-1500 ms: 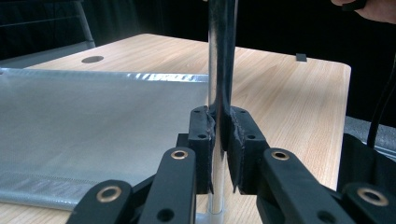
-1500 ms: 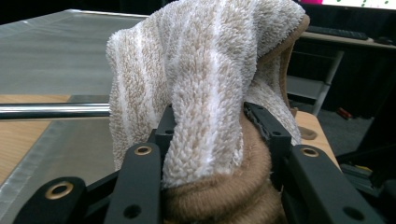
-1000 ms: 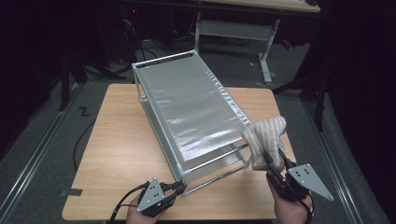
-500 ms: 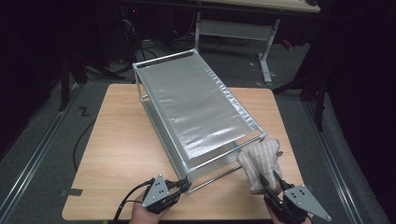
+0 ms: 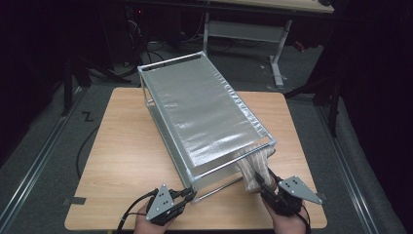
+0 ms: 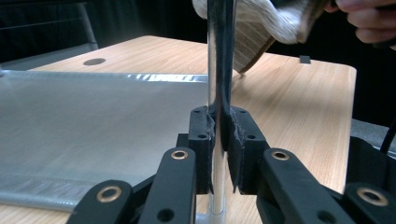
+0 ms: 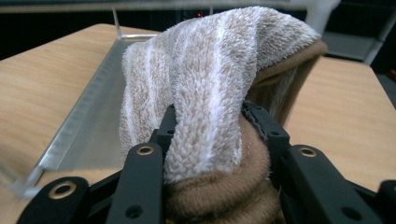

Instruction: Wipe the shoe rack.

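A metal rack [image 5: 204, 117] stood slantwise on the wooden tabletop [image 5: 122, 161]. The left gripper [image 5: 187, 195] clamped its near corner post, while the right gripper [image 5: 260, 179] held a striped towel [image 5: 254, 168] at the rack's near end.

The rack [image 5: 204, 119] is bright, polished metal tubing with shelves of a silvery, faintly crinkled sheet that has a satin sheen, and its corner post [image 6: 219, 70] gleams like chrome. The folded towel [image 7: 210, 93] is thick terry cloth, beige with pale stripes (fuzzy, looped pile, quite matt). The table [image 5: 126, 161] is light wood-grain board, smooth and low in gloss, while both grippers' jaws are matt black plastic with small brass-coloured rivets
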Demonstrator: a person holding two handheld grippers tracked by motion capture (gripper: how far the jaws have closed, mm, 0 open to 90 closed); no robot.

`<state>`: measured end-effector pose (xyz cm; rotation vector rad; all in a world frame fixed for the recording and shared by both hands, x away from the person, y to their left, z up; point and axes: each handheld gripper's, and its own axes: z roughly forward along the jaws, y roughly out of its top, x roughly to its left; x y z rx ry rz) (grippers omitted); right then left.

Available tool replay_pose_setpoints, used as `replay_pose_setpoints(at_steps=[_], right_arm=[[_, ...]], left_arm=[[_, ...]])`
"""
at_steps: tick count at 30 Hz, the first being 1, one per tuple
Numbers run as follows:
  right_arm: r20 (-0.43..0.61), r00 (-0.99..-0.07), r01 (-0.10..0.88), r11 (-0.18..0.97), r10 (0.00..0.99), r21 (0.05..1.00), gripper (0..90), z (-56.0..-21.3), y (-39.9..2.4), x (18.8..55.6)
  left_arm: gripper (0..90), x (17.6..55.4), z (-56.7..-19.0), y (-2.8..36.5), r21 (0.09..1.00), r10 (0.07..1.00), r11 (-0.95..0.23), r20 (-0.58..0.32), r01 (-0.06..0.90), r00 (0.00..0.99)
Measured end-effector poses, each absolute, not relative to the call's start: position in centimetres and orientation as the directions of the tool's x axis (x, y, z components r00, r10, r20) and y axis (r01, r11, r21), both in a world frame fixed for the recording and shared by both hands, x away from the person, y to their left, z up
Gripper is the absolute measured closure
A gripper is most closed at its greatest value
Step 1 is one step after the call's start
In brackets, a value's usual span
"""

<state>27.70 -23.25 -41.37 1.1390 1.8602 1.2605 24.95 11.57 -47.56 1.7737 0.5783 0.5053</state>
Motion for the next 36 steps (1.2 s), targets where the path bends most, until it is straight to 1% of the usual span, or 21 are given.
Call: replay_pose_setpoints(at_steps=[3, 5, 7, 11, 14, 22, 25, 26, 27, 29, 36], right_arm=[[-0.024, -0.459, 0.312, 0.186, 0.888, 0.932, 62.2, -40.9, -22.8, 29.2], [-0.010, -0.472, 0.328, 0.186, 0.882, 0.926, 62.0, -40.6, -22.5, 30.3], [-0.005, -0.468, 0.328, 0.179, 0.884, 0.927, 62.1, -40.6, -22.4, 30.9], [-0.021, -0.444, 0.309, 0.176, 0.896, 0.935, 62.3, -41.0, -22.5, 30.7], [-0.014, -0.431, 0.300, 0.158, 0.902, 0.941, 62.4, -41.0, -22.9, 30.4], [-0.026, -0.450, 0.267, 0.163, 0.892, 0.950, 62.5, -40.6, -22.4, 29.6], [-0.030, -0.453, 0.267, 0.167, 0.891, 0.949, 62.4, -40.7, -22.3, 29.4], [-0.029, -0.455, 0.267, 0.168, 0.890, 0.949, 62.4, -40.7, -22.2, 29.4], [-0.028, -0.458, 0.268, 0.168, 0.888, 0.949, 62.5, -40.7, -22.2, 29.4], [-0.026, -0.469, 0.265, 0.169, 0.883, 0.949, 62.6, -40.6, -22.0, 29.3], [-0.046, -0.540, 0.239, 0.206, 0.840, 0.949, 62.7, -40.3, -20.1, 28.1]], left_arm=[[80.4, 24.9, -47.6, 11.8, 0.965, 0.621, -0.229, 0.043, 0.128, 0.783], [80.4, 24.9, -47.7, 11.8, 0.966, 0.627, -0.227, 0.044, 0.128, 0.778], [80.4, 24.9, -47.7, 11.8, 0.965, 0.631, -0.227, 0.045, 0.128, 0.775], [80.3, 24.8, -47.7, 11.9, 0.965, 0.631, -0.234, 0.056, 0.120, 0.774], [80.3, 24.9, -47.7, 11.9, 0.965, 0.627, -0.234, 0.057, 0.118, 0.777], [79.7, 24.9, -47.8, 12.0, 0.966, 0.625, -0.236, 0.066, 0.109, 0.778], [75.2, 24.8, -48.4, 12.0, 0.954, 0.634, -0.271, 0.076, 0.129, 0.769], [76.1, 24.8, -48.8, 11.7, 0.950, 0.633, -0.275, 0.066, 0.145, 0.771], [78.6, 24.8, -48.9, 11.6, 0.950, 0.633, -0.276, 0.067, 0.144, 0.771], [79.3, 24.9, -48.9, 11.5, 0.949, 0.632, -0.275, 0.060, 0.151, 0.772], [79.6, 24.8, -48.9, 11.4, 0.948, 0.634, -0.285, 0.077, 0.140, 0.769]])
